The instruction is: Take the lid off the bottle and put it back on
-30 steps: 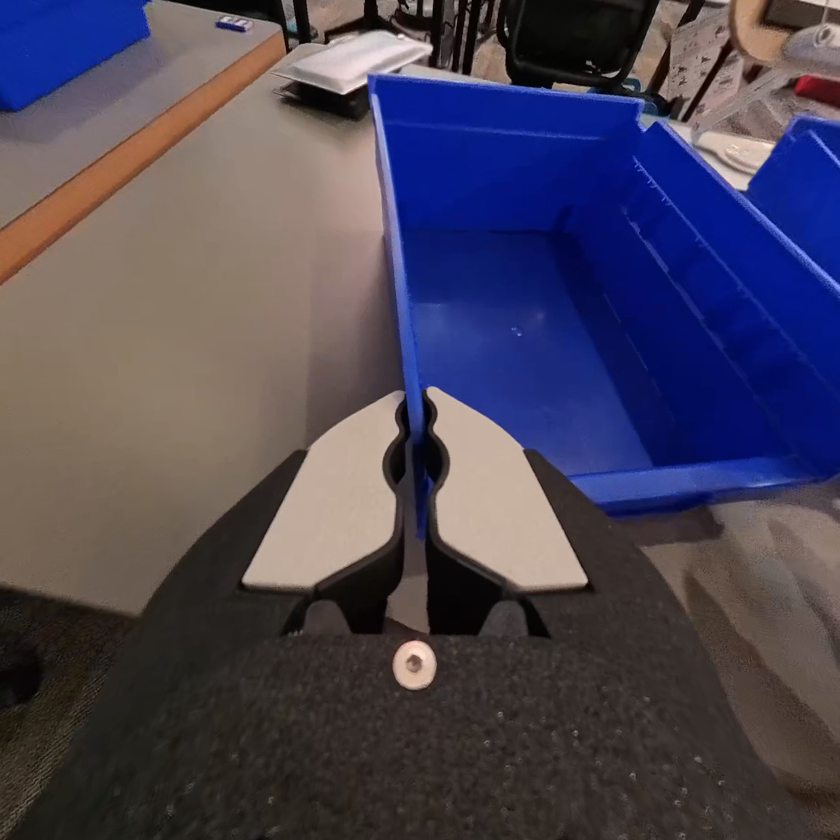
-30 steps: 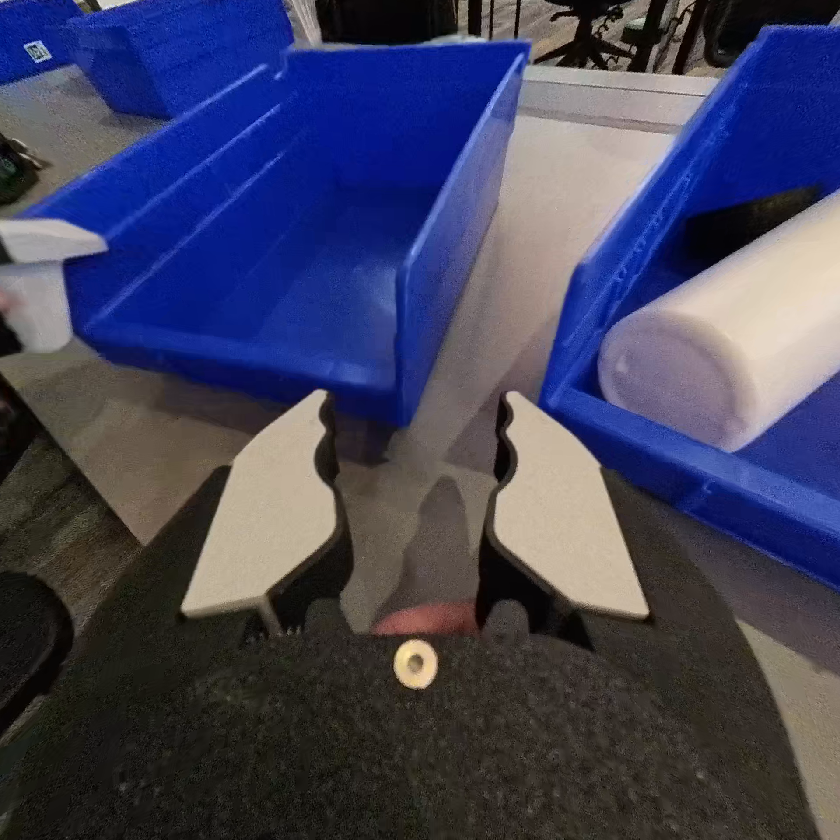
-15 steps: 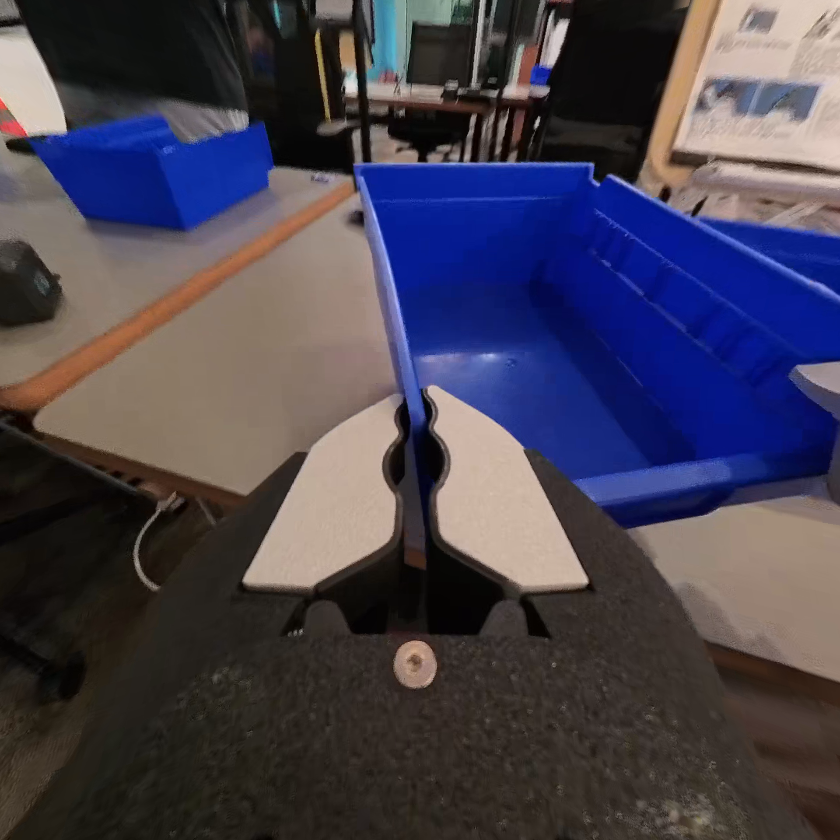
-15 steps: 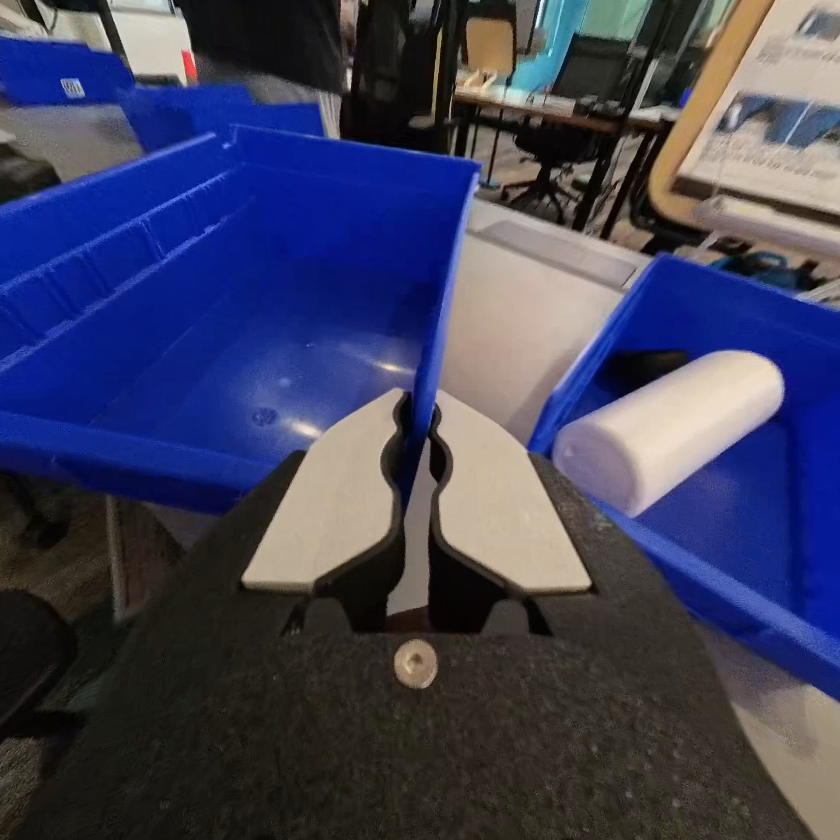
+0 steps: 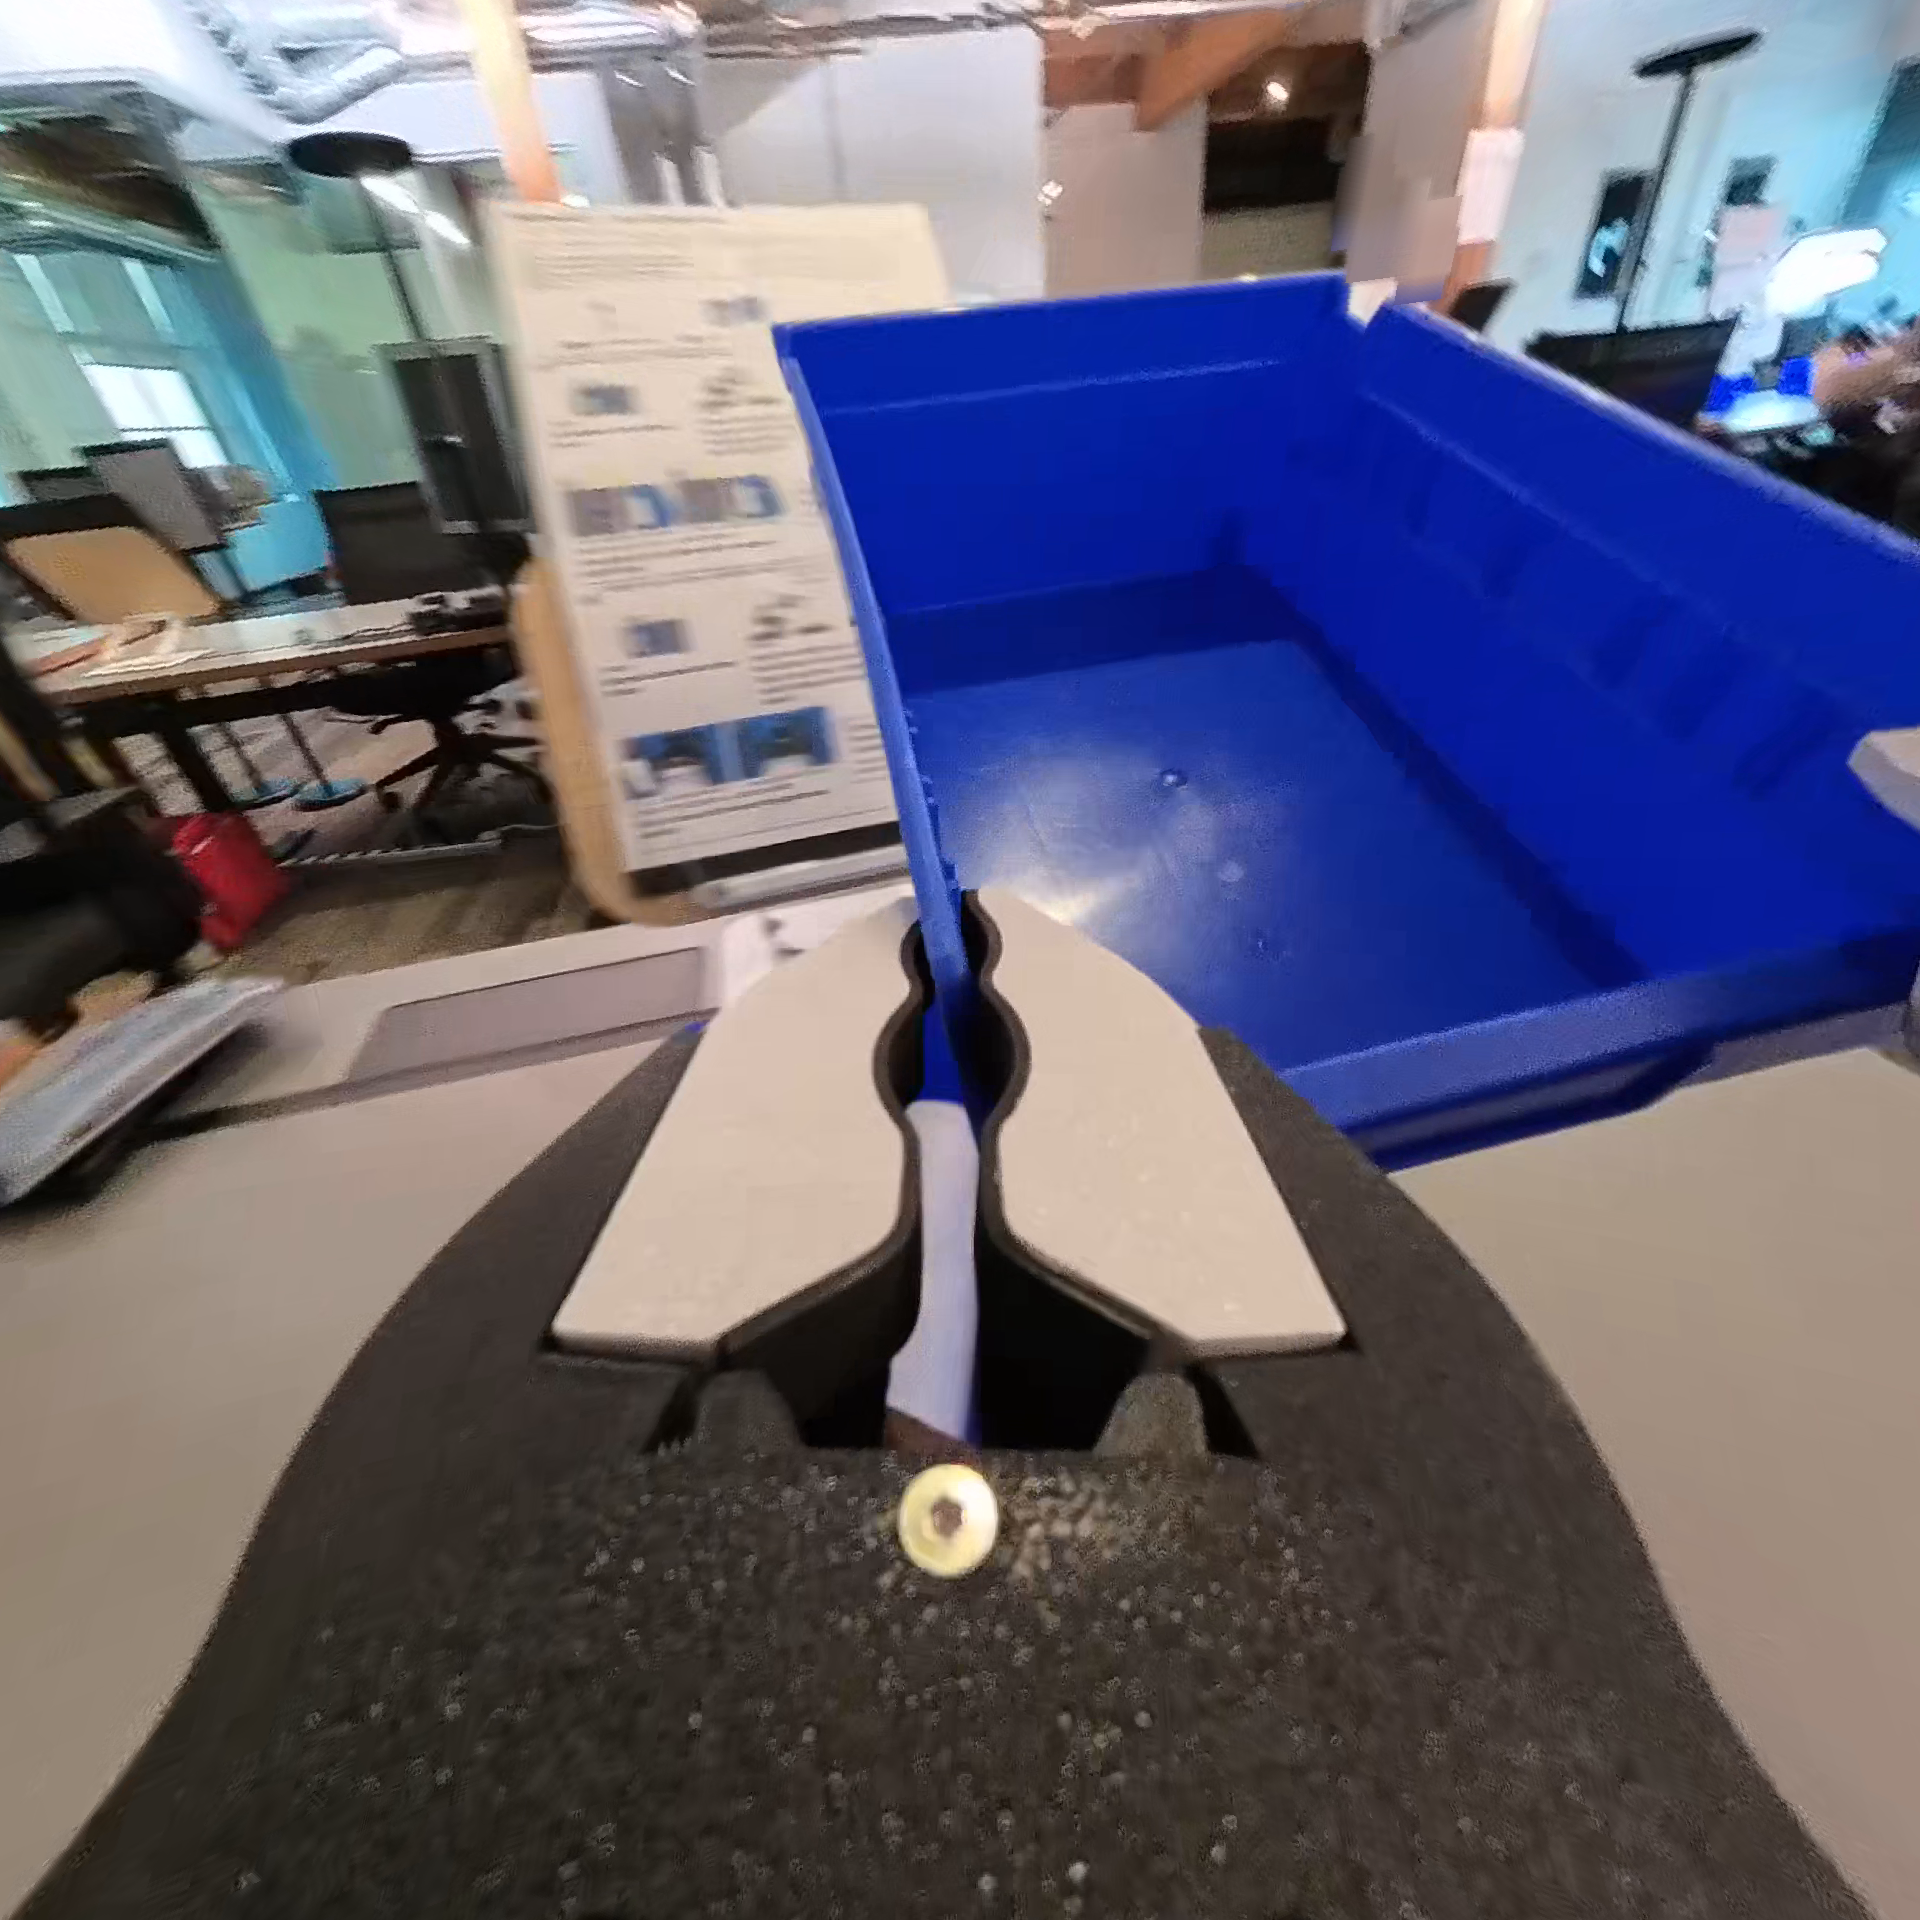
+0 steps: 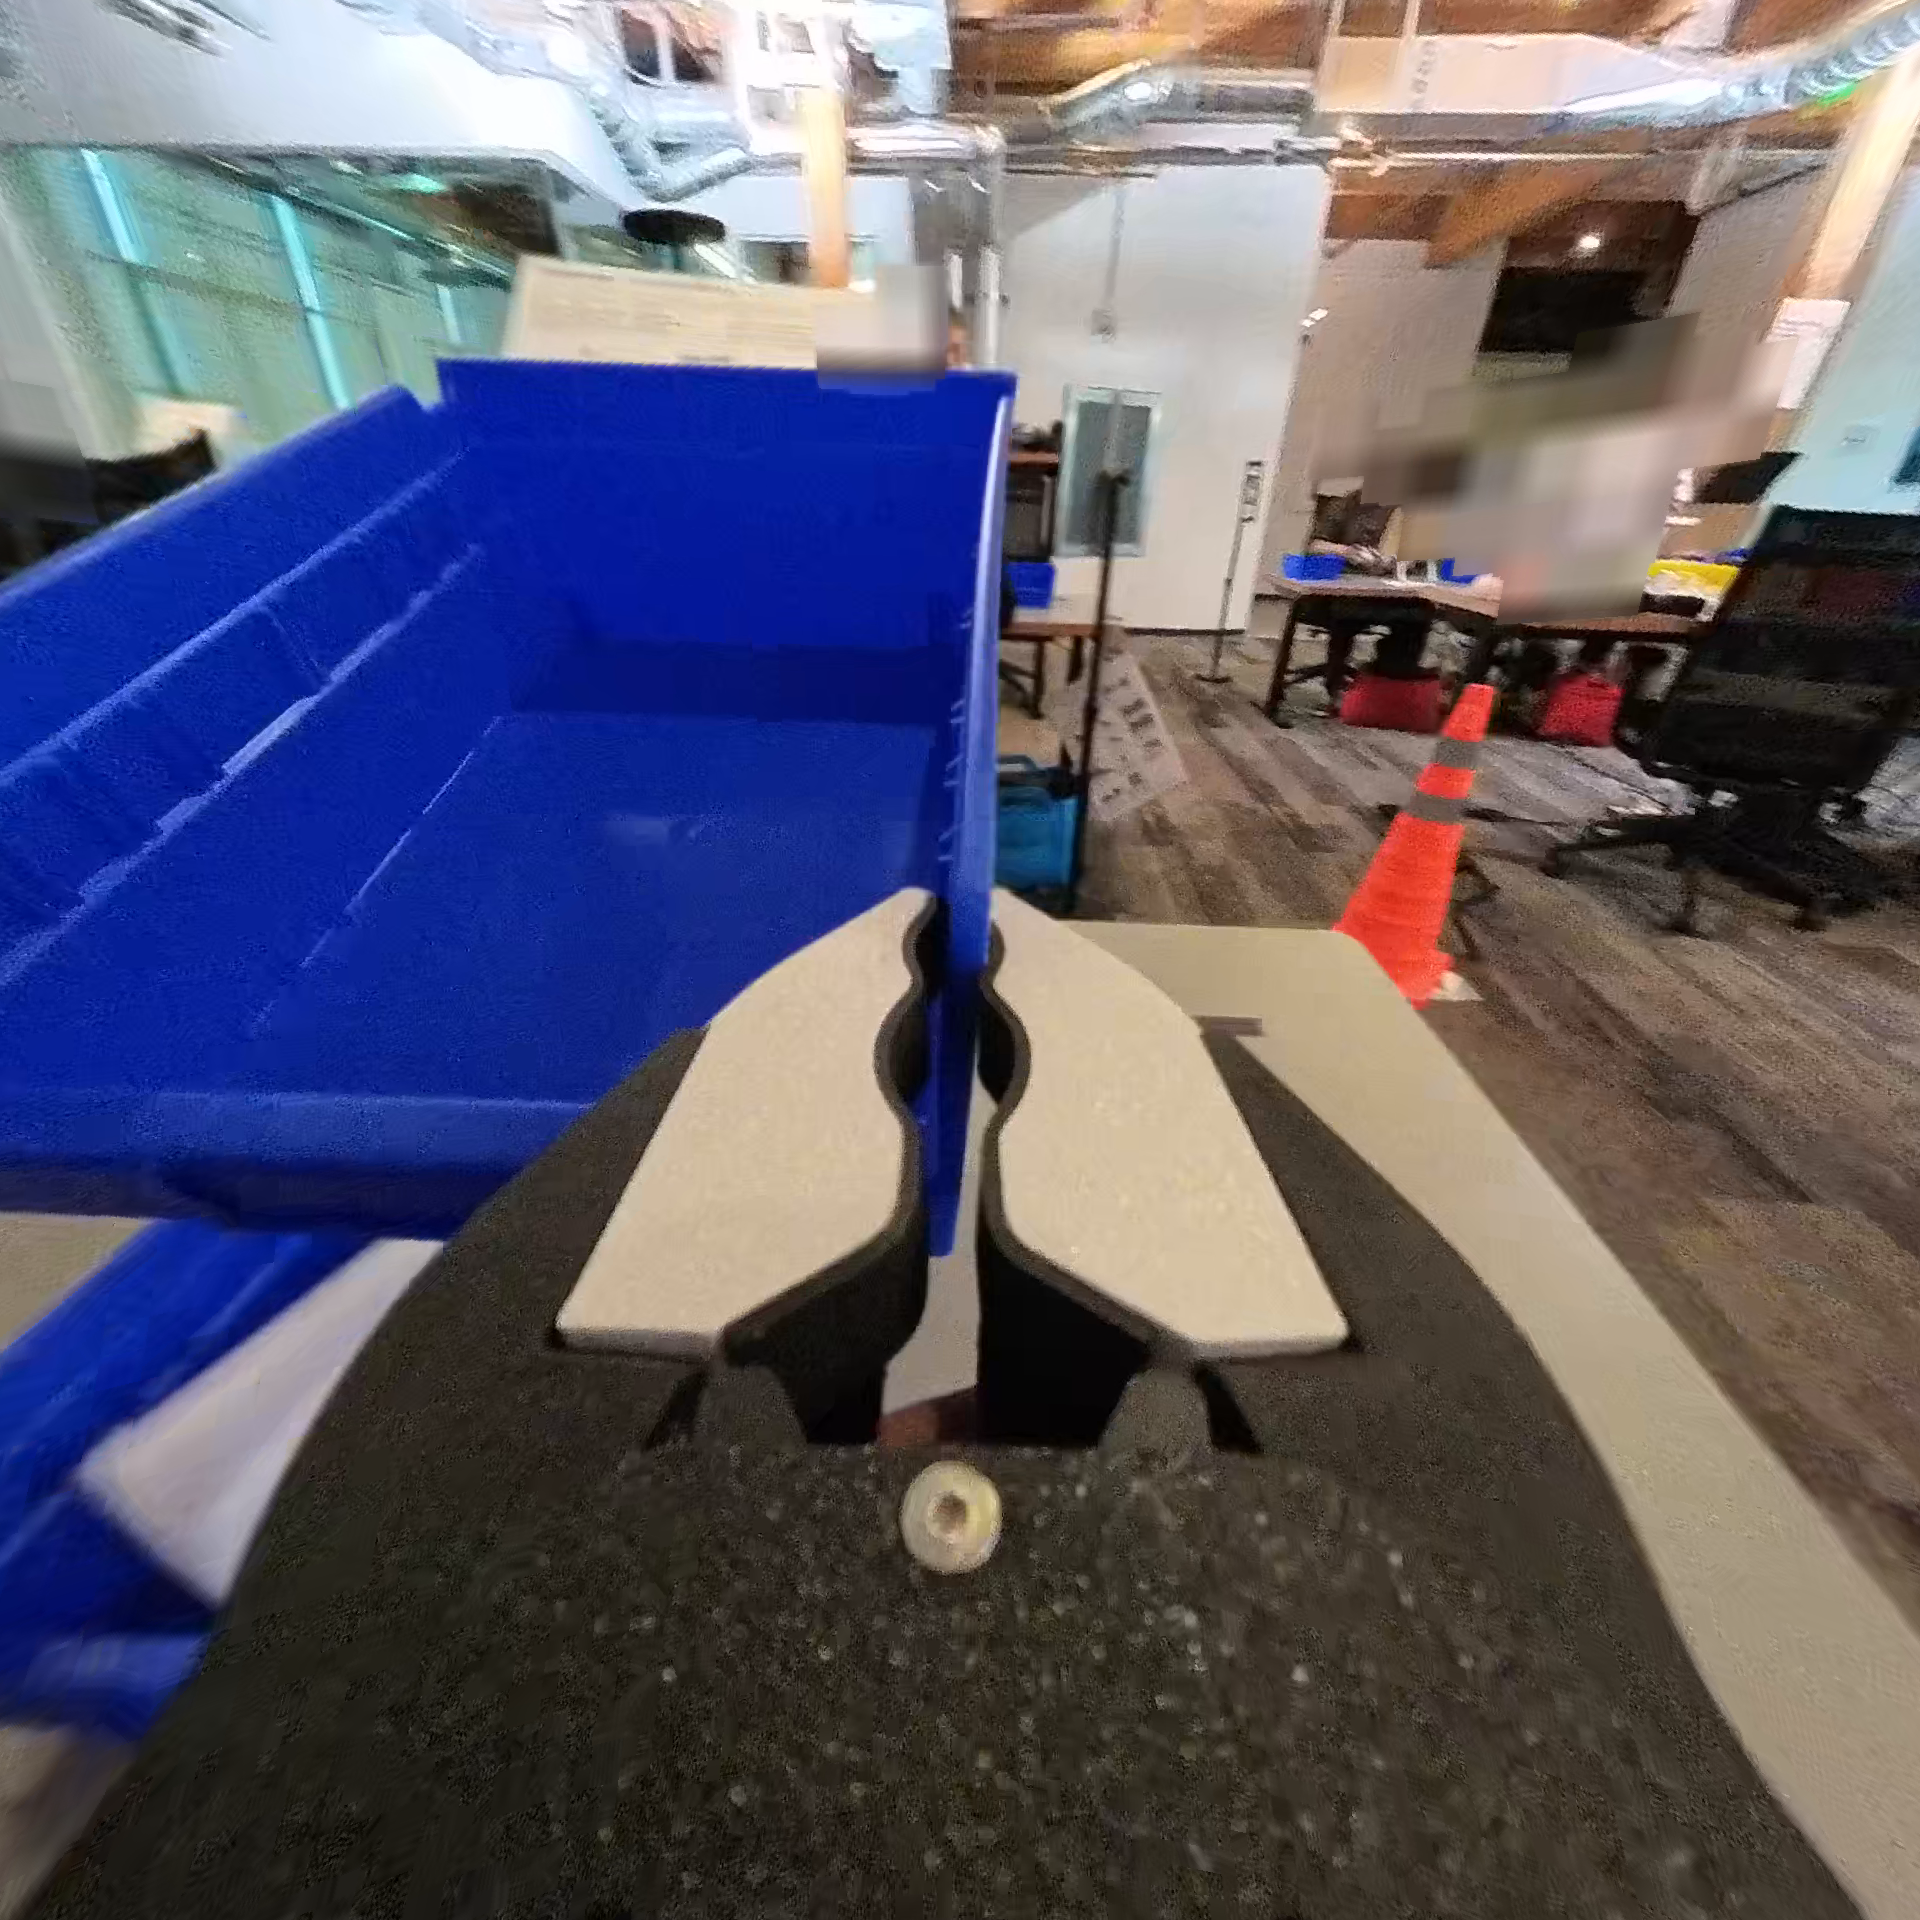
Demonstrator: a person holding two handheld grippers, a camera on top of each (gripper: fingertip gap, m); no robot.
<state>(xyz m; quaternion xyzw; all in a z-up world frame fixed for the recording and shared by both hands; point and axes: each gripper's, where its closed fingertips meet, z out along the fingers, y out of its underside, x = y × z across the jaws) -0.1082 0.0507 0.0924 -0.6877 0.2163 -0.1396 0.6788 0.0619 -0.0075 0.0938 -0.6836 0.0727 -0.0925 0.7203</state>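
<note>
- Since a second ago, right gripper (image 6: pixel 961 940) has gone from jaws wide apart over the table to clamped on the right side wall of the blue bin (image 6: pixel 623 831); both views have tipped up, so the room beyond shows where table filled the frame.
- Bin now sits raised and tilted above the grey table (image 5: pixel 208 1299), its front lip clear of the surface in the left wrist view.
- Left gripper (image 5: pixel 951 914): jaws together on the bin's left wall (image 5: pixel 883 623), thin blue plastic running between the pads, both pads against it. Same hold as in the earlier frames.
- Right gripper's fingertip (image 5: pixel 1886 764) shows at the far right edge of the left wrist view, at the bin's opposite wall.
- Bin interior bare blue floor with glare patch; nothing inside.
- Bottle and lid: not visible in either current view. A second ago a white cylinder lay in a second blue bin to the right; a strip of that second bin (image 6: pixel 104 1455) shows low left in the right wrist view, below the raised one, with something pale in it, too blurred to identify.
- Background: poster board (image 5: pixel 707 520) behind the bin, orange traffic cone (image 6: pixel 1423 831) on the wood floor, desks and office chairs beyond.
</note>
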